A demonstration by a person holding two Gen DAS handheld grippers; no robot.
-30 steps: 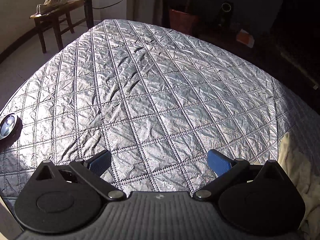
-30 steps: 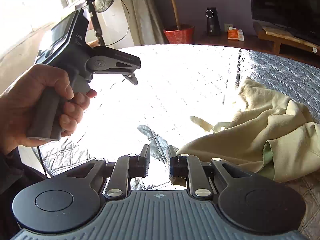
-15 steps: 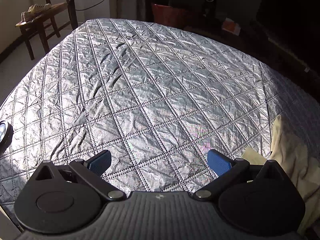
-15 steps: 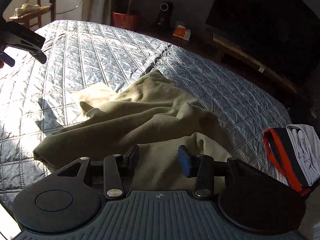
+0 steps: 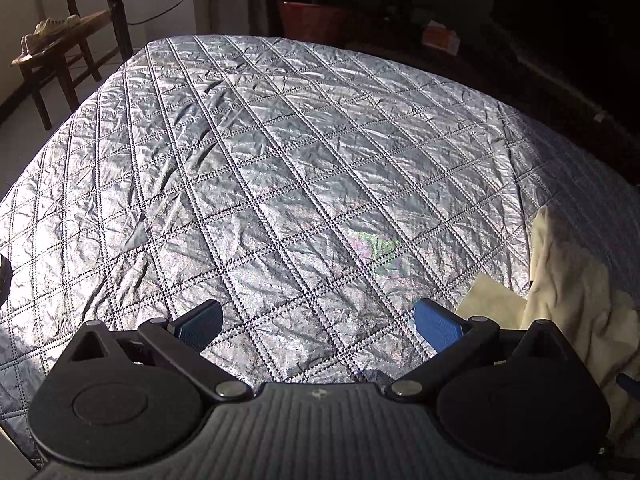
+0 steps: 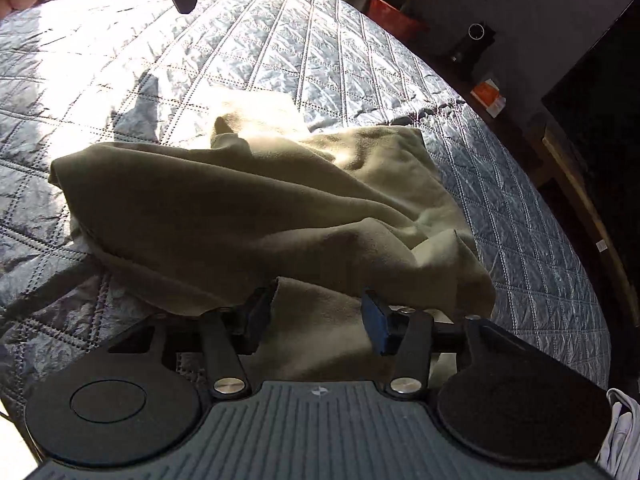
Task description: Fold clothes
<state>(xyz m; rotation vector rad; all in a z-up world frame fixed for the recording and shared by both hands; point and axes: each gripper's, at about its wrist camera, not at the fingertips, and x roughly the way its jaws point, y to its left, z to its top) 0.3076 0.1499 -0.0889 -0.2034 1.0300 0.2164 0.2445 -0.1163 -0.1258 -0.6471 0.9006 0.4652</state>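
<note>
Crumpled beige garment [image 6: 256,216] lying on the quilted bed [image 6: 500,184]. Right tongs [image 6: 316,316] spread apart directly over its near edge, gripping nothing. Left tongs [image 5: 318,322] released wide above bare quilt, garment just to their right.

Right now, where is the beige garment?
The beige garment lies crumpled on the quilted bedspread directly ahead of the open right gripper; in the left wrist view it sits at the right edge.
</note>
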